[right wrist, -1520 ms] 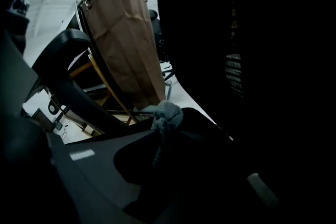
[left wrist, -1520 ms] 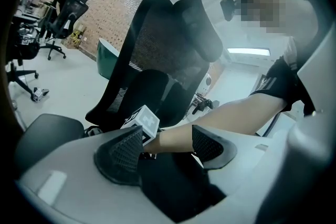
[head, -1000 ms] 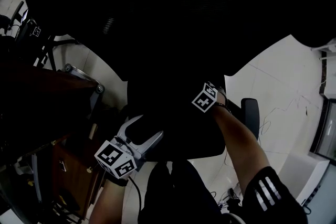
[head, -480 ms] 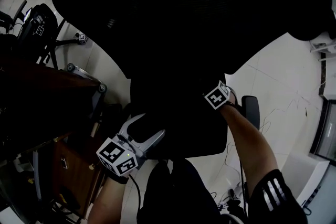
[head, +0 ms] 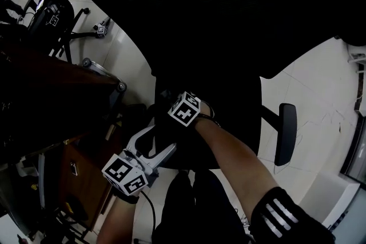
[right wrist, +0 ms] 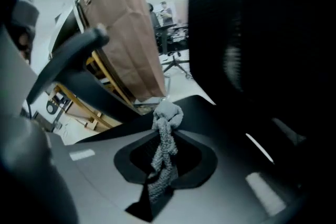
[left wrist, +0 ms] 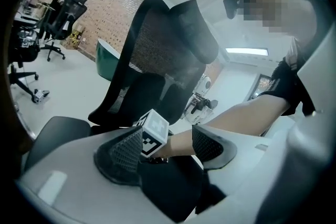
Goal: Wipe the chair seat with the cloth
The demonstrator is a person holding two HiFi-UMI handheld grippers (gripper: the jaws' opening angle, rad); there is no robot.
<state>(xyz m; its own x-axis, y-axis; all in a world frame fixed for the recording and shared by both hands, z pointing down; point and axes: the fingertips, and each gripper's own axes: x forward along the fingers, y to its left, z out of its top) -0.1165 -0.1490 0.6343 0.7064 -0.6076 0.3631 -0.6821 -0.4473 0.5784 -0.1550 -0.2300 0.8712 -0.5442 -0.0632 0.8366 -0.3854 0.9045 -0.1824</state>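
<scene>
Now we are gripping the grey knitted cloth (right wrist: 166, 136) in the right gripper (right wrist: 160, 168), whose fingers are closing tight on the fabric. The cloth's bunched end is lying against the black padded chair seat (head: 229, 128), toward its front left part. We are holding the left gripper (head: 159, 143) just beside the seat's front edge, its fingers spread apart and clamping nothing. The right gripper's marker cube (left wrist: 153, 132) is showing beyond them. The black mesh chair back (left wrist: 157, 44) is rising behind the seat.
</scene>
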